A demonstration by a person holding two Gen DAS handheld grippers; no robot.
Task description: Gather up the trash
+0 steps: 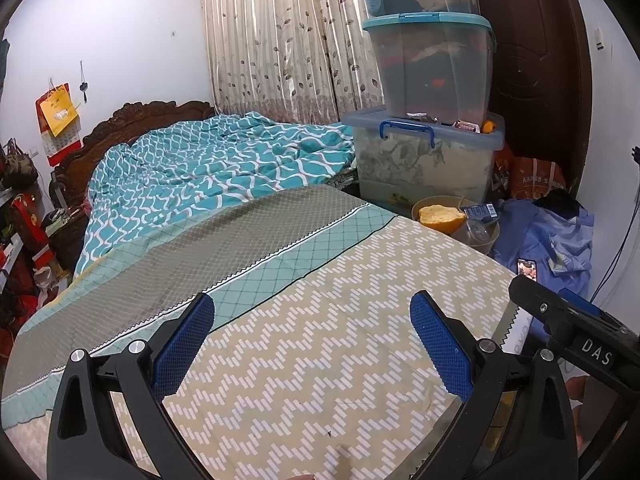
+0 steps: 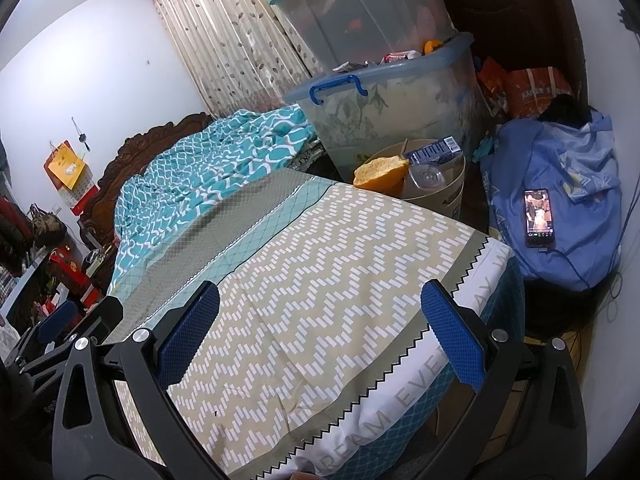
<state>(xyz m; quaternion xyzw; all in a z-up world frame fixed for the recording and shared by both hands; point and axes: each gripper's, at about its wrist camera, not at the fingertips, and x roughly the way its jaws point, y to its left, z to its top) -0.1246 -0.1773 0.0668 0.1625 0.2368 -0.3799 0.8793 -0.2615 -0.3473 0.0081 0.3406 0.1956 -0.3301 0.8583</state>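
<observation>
Beyond the far corner of the bed sits my trash bin (image 2: 444, 196), a round beige tub just beside the mattress and in front of the stacked storage boxes (image 2: 384, 120). Leaning out of it are an orange peel half (image 2: 380, 174), a small blue carton (image 2: 434, 152) and a clear plastic cup (image 2: 426, 180); whatever lies deeper I cannot see.

My left gripper (image 1: 312, 344) hovers over the zigzag-patterned bedsheet (image 1: 304, 360) with its jaws spread wide, nothing between the blue pads and nothing touched. My right gripper (image 2: 320, 332) is likewise wide apart and empty, over the sheet's edge, where printed lettering runs down the side and is partly cut off.

A lit phone (image 2: 539, 218) lies on a blue bundle of cloth (image 2: 576, 216) right of the bin. A teal quilt (image 1: 208, 168) is heaped near the headboard.
</observation>
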